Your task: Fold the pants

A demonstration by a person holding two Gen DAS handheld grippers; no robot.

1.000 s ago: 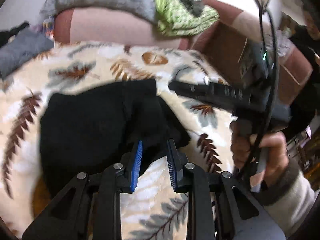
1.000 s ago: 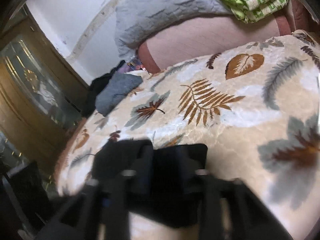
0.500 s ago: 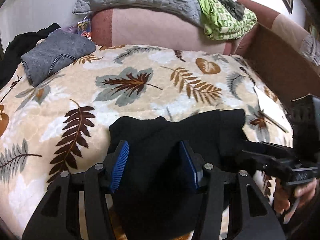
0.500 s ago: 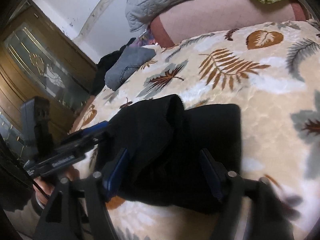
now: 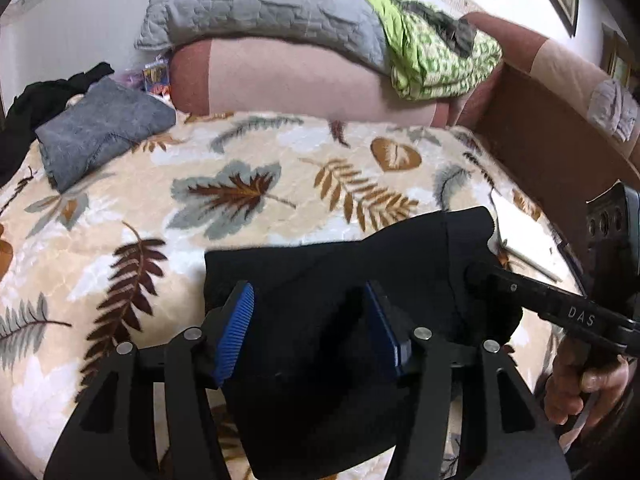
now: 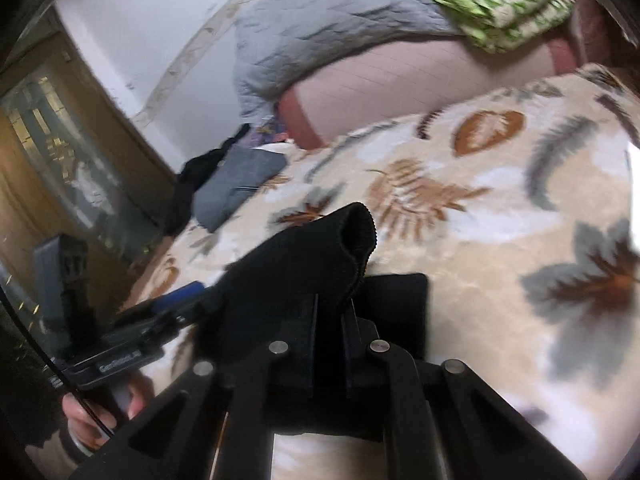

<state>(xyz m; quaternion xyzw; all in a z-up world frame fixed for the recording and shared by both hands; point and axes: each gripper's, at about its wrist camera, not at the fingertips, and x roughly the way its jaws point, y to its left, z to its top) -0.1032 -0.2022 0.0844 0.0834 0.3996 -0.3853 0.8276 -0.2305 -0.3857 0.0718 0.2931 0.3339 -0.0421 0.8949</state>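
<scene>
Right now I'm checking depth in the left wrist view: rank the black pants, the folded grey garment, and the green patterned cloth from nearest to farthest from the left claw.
1. Black pants: between the left claw's opening jaws, untouched by the pads.
2. Folded grey garment: upper left on the leaf-print blanket.
3. Green patterned cloth: upper right, atop the bedding at the far end.

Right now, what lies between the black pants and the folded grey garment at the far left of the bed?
Only bare leaf-print blanket separates the black pants from the folded grey garment; the left wrist view shows it best.
</scene>
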